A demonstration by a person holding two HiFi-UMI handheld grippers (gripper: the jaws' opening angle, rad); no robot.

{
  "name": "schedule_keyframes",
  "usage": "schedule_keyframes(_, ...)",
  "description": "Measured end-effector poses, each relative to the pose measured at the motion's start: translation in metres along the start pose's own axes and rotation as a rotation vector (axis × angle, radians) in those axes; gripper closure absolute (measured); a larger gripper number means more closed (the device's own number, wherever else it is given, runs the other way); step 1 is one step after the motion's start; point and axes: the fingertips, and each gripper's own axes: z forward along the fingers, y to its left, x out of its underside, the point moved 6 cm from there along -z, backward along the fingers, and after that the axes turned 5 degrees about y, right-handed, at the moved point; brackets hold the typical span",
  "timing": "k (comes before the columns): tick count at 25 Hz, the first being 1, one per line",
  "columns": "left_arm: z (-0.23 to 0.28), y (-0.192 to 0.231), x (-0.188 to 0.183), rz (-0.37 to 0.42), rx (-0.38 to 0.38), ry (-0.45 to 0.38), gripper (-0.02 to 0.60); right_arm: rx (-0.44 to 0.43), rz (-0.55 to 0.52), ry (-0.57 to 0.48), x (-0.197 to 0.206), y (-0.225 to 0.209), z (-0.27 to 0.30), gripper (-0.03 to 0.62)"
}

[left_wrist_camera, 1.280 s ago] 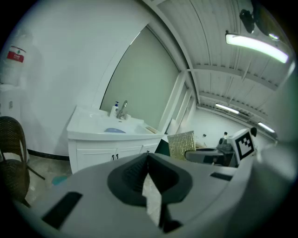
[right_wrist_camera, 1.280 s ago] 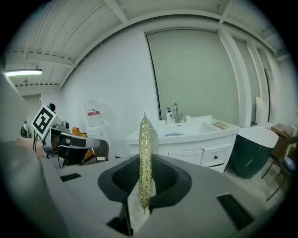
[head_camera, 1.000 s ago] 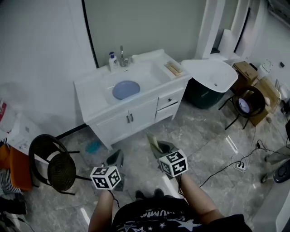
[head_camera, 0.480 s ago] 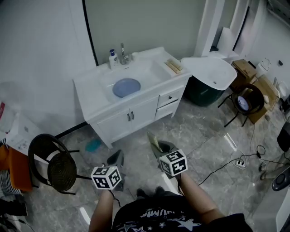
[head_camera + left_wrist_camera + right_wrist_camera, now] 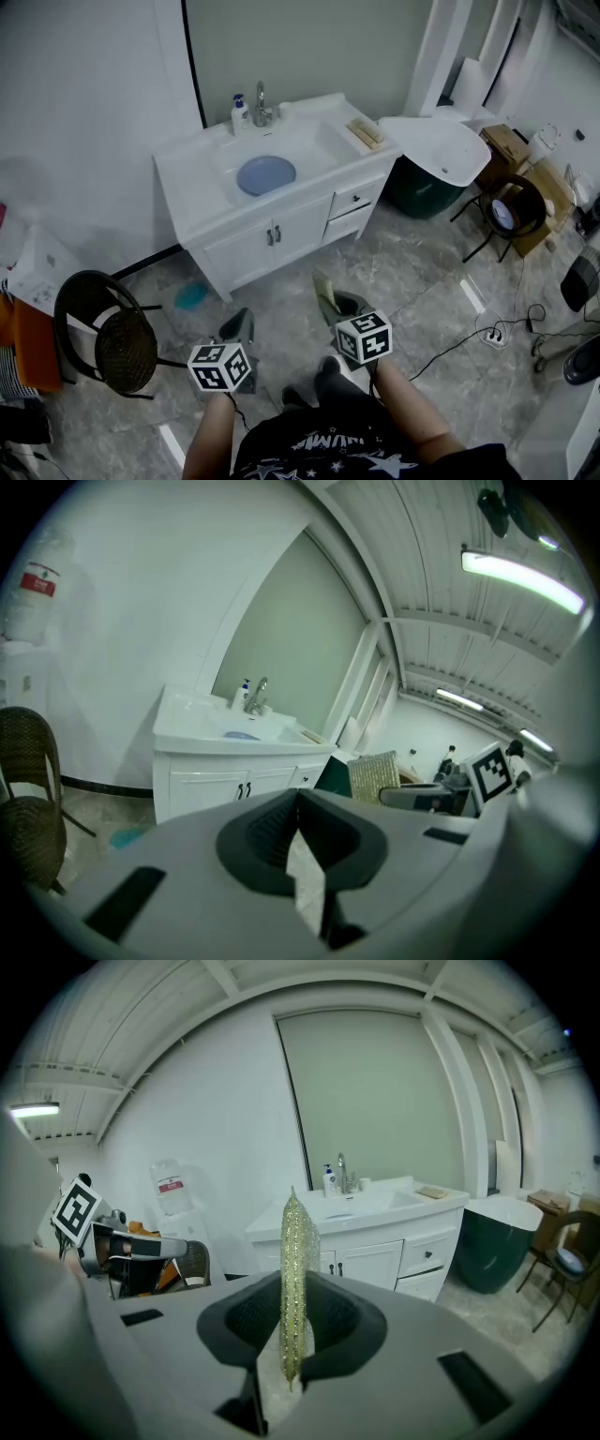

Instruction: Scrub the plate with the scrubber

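Observation:
A blue plate lies in the basin of the white sink cabinet across the floor, far from both grippers. In the gripper views the plate shows small. My right gripper is shut on a glittery gold-green scrubber, held upright and edge-on between the jaws; the scrubber also shows in the left gripper view. My left gripper is shut with nothing in it, its jaws meeting. Both are held low, near the person's waist.
A faucet and a soap bottle stand behind the basin. A black wicker chair is at the left. A dark green bin with a white lid stands right of the cabinet. A power strip with its cable lies on the floor.
The head view has shifted a little, with the sink cabinet slightly nearer and further right. Both grippers stay shut in much the same place.

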Motion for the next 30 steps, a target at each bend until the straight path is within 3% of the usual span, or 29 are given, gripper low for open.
schedule_keyframes(11, 0.034, 0.015, -0.016, -0.025, -0.053, 0.01, 0.563, -0.031, 0.029, 0.01, -0.018, -0.038, 0.045, 0.523)
schedule_keyframes(17, 0.078, 0.023, -0.043, -0.062, -0.137, -0.011, 0.563, -0.078, 0.018, 0.008, -0.053, -0.087, 0.087, 0.523)
schedule_keyframes(30, 0.177, 0.01, -0.097, -0.11, -0.227, -0.007, 0.563, -0.161, 0.005, 0.024, -0.121, -0.195, 0.159, 0.523)
